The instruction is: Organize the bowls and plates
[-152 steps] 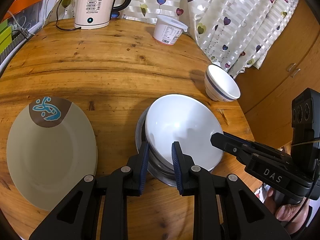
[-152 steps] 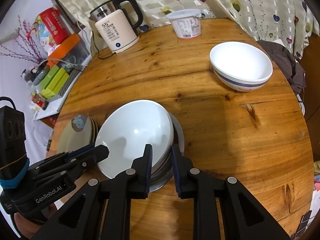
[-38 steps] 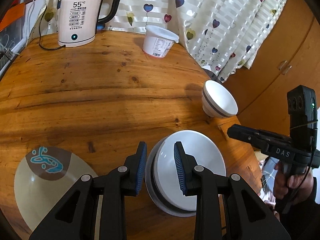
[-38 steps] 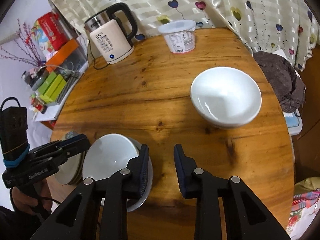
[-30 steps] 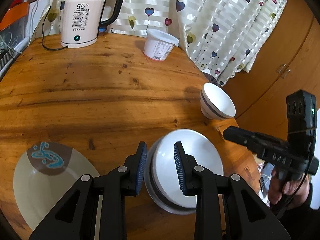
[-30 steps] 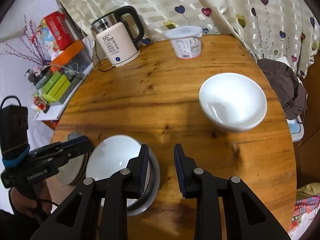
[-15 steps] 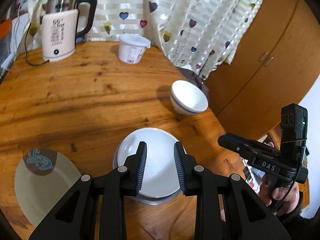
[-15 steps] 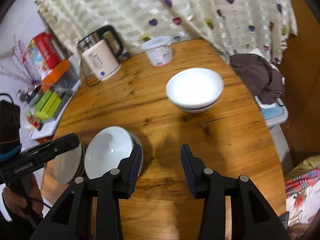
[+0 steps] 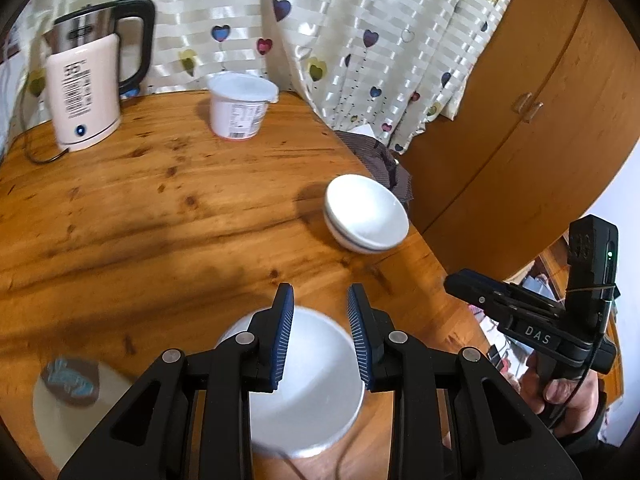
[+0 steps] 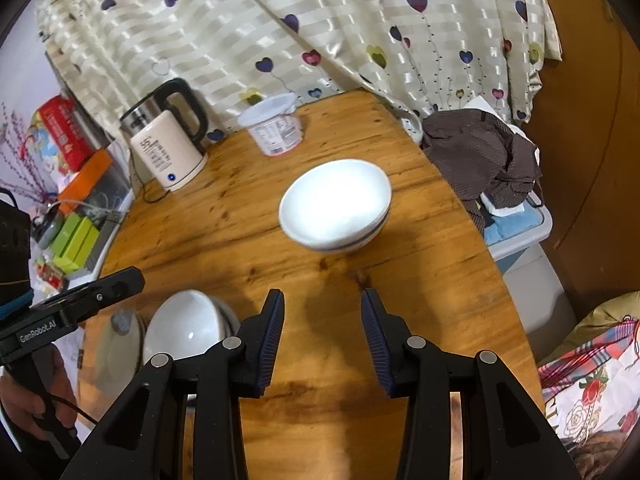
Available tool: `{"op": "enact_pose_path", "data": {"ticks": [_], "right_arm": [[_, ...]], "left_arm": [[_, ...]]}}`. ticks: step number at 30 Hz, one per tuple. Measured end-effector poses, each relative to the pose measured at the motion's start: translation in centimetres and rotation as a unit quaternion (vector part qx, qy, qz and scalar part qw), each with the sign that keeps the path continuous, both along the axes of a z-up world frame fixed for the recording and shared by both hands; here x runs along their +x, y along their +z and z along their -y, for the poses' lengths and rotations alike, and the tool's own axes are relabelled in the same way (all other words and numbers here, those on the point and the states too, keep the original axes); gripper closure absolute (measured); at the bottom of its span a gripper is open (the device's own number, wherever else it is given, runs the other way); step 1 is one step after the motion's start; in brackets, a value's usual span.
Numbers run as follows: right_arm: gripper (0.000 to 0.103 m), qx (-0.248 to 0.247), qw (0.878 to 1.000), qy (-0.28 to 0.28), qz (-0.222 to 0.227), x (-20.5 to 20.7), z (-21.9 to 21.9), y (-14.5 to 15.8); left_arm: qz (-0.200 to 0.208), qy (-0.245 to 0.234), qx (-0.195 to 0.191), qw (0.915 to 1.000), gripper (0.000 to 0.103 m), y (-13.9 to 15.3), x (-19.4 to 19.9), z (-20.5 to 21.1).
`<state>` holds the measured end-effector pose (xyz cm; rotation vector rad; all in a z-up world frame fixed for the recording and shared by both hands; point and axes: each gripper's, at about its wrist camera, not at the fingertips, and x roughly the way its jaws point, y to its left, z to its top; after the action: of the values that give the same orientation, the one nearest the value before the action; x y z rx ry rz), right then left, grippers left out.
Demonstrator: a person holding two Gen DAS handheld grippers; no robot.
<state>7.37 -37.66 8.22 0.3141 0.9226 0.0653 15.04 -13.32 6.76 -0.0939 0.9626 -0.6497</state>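
- Wooden round table (image 9: pixel 160 216) carries everything you are sorting, with a heart-print curtain (image 10: pixel 320 32) hanging behind it.
- Your left gripper (image 9: pixel 320 336) hovers above the white bowl (image 9: pixel 304 384) that sits on a grey plate (image 9: pixel 316 446); its jaws stand a little apart and nothing is pinched between them.
- Your right gripper (image 10: pixel 323 336) hangs over bare wood, jaws spread wider than the left pair and also empty.
- The blue-striped bowls (image 10: pixel 336 204), one nested in the other, rest near the table's right edge, well apart from both sets of jaws.
- A pale plate with a brown and blue patch (image 9: pixel 68 396) lies just left of the white bowl, blurred in the left wrist view.
- At the far side stand a cream kettle (image 9: pixel 84 92) and a lidded white tub (image 9: pixel 240 110).
- Dark cloth (image 10: pixel 480 160) lies heaped beyond the table's right rim.
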Motion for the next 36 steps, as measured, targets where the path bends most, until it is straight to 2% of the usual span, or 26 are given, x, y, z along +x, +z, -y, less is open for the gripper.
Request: {"op": "enact_pose_path", "data": {"ticks": [12, 19, 29, 36], "right_arm": [[0.066, 0.001, 1.0, -0.015, -0.014, 5.9, 2.7, -1.8], [0.074, 0.015, 0.999, -0.029, -0.032, 8.8, 4.4, -4.0], [0.084, 0.032, 0.998, -0.03, -0.046, 10.5, 5.2, -5.8], [0.085, 0.03, 0.998, -0.029, -0.045, 10.7, 5.2, -5.8]], "left_arm": [[-0.05, -0.022, 0.005, 0.9985, 0.074, -2.1, 6.7, 5.0], [-0.094, -0.029, 0.019, 0.9949, 0.074, -4.6, 10.3, 7.8], [-0.107, -0.042, 0.023, 0.9931, 0.074, -5.9, 11.6, 9.6], [-0.105, -0.052, 0.03, 0.9927, 0.074, -6.4, 11.6, 10.8]]}}
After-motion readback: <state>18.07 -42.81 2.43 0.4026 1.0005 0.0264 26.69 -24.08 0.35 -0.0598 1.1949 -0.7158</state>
